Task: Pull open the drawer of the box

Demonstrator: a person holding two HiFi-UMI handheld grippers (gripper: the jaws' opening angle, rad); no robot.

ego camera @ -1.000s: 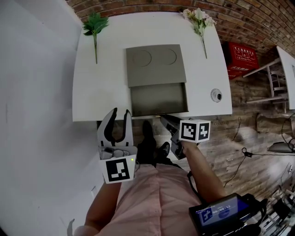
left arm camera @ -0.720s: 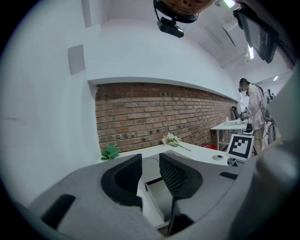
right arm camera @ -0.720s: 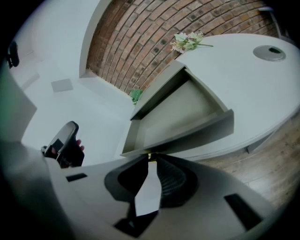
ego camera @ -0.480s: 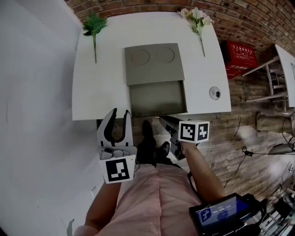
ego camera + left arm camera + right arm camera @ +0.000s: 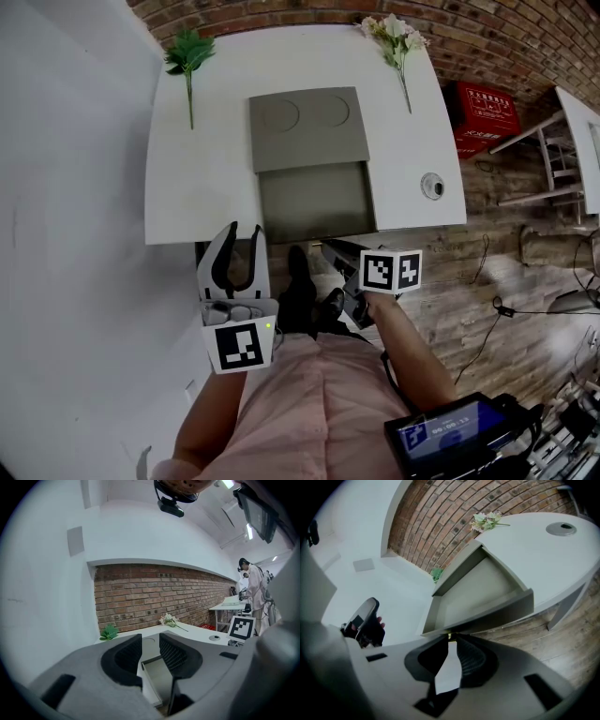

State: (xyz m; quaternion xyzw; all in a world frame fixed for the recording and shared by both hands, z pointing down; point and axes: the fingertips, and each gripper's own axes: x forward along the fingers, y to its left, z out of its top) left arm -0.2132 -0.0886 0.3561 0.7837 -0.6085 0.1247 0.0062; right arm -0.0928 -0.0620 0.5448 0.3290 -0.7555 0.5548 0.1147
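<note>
A grey box [image 5: 307,127] stands on the white table [image 5: 202,187], with its drawer [image 5: 317,202] pulled out toward me as far as the table's near edge. My right gripper [image 5: 330,247] reaches the drawer's front panel [image 5: 487,613] from below and in front. Its jaws are shut on a small knob at the panel's lower edge [image 5: 449,636]. My left gripper [image 5: 246,228] hangs in the air left of the drawer, off the table's edge. It is open with nothing between its fingers [image 5: 133,656]. The open drawer [image 5: 157,677] shows past them.
A green sprig [image 5: 187,56] lies at the table's back left and a flower stem [image 5: 394,37] at the back right. A small round disc [image 5: 432,186] sits near the right edge. A red crate [image 5: 487,112] and another table [image 5: 572,141] stand to the right on the wooden floor.
The right gripper has edged a little toward me with the drawer's front in its grip. The left gripper has hardly shifted.
</note>
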